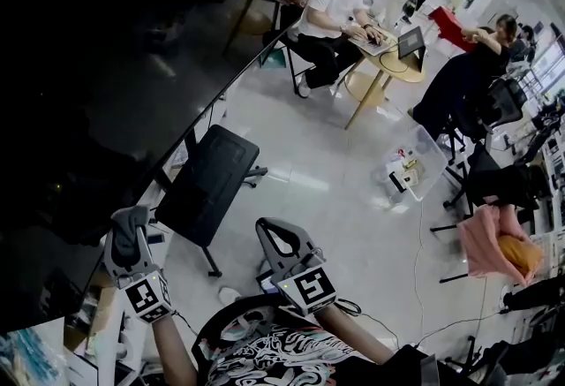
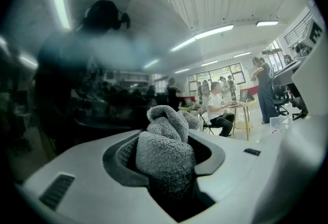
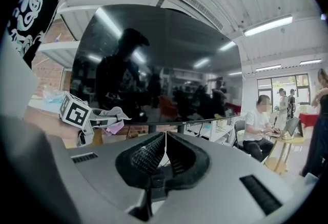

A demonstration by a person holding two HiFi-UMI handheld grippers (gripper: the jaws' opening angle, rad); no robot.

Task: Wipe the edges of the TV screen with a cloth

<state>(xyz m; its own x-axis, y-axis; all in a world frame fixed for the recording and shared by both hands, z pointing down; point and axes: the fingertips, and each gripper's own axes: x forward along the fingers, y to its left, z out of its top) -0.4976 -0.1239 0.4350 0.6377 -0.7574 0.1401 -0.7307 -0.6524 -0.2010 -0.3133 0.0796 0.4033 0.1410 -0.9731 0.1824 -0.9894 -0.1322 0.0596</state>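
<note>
Down at the head view's lower left, the left gripper (image 1: 132, 238) pinches a grey cloth (image 1: 126, 218) just beside the lower edge of the TV screen (image 1: 79, 128), forearm reaching up from below. The right gripper (image 1: 268, 230) hangs apart, pointed upward. Along the left gripper view, jaws clamp the bunched cloth, dark glass ahead. From the right gripper view, its jaws meet on nothing. Wiping well likely means pressing the cloth's free tuft on the bezel and sliding steadily, keeping plastic off the glass.

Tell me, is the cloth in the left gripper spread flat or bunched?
Bunched up: the grey cloth is a crumpled wad between the jaws of the left gripper.
</note>
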